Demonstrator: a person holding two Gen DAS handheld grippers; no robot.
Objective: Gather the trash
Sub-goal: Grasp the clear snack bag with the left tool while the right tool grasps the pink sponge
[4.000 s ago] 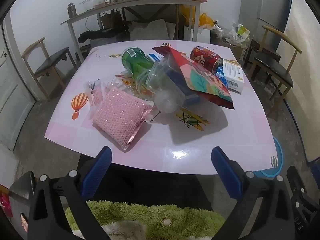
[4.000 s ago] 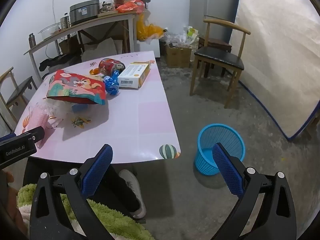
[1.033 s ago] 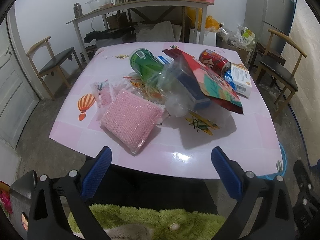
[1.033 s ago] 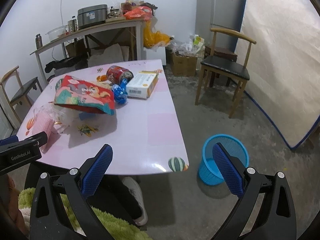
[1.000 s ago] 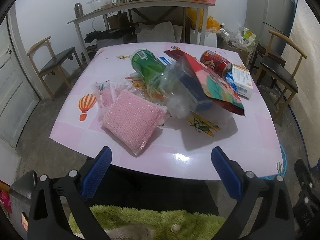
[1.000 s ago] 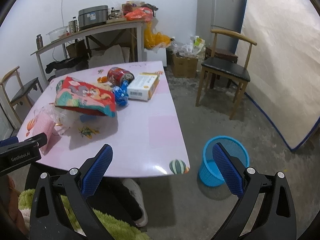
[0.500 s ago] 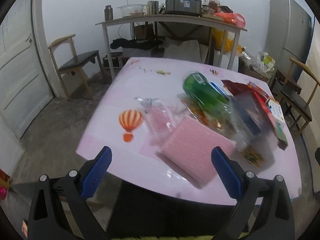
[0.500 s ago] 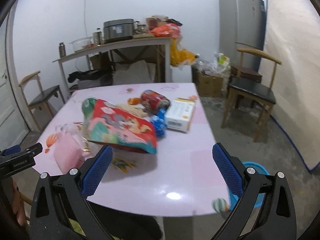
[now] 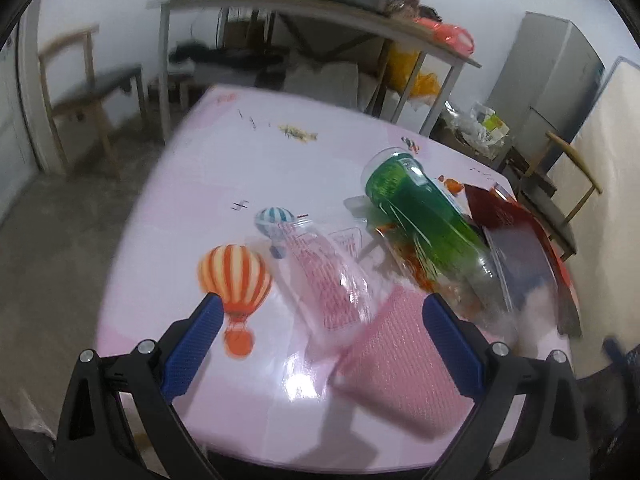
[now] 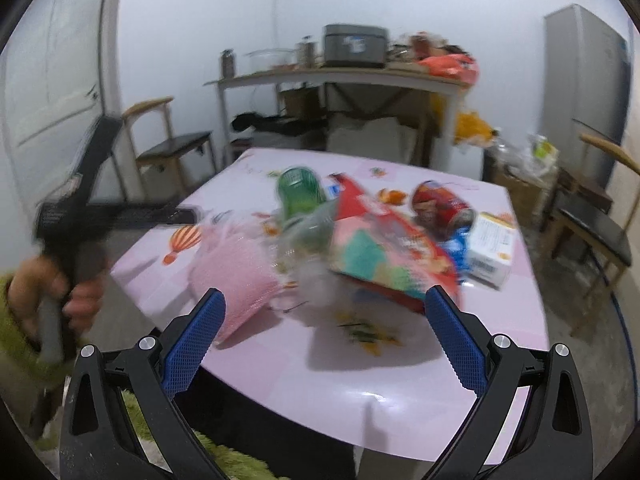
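We have both tools empty: the left hand-held gripper (image 9: 318, 336) is spread wide above the near-left edge of the pink tabletop (image 9: 192, 184), and the right hand-held gripper (image 10: 324, 332) is equally wide at the near edge, nothing between its blue pads. Trash sits in one heap toward the right half of the tabletop: a pink mesh sponge-like pad (image 9: 400, 360) nearest us, a clear plastic wrapper with red stripes (image 9: 328, 276) overlapping its far-left corner, a green transparent plastic bottle (image 9: 416, 208) lying on its side behind, then a red printed snack bag (image 10: 384, 248), a red drink can (image 10: 440, 204) and a white carton (image 10: 490, 248) toward the right edge. Likely step: reach for the nearest piece. We'd drop the left tool straight over the pad or wrapper, straddle one item only, close low near the surface. Both views are motion-blurred, so the heap's layering is hard to read; no bin in sight, and the clear items under the bag can't be identified.
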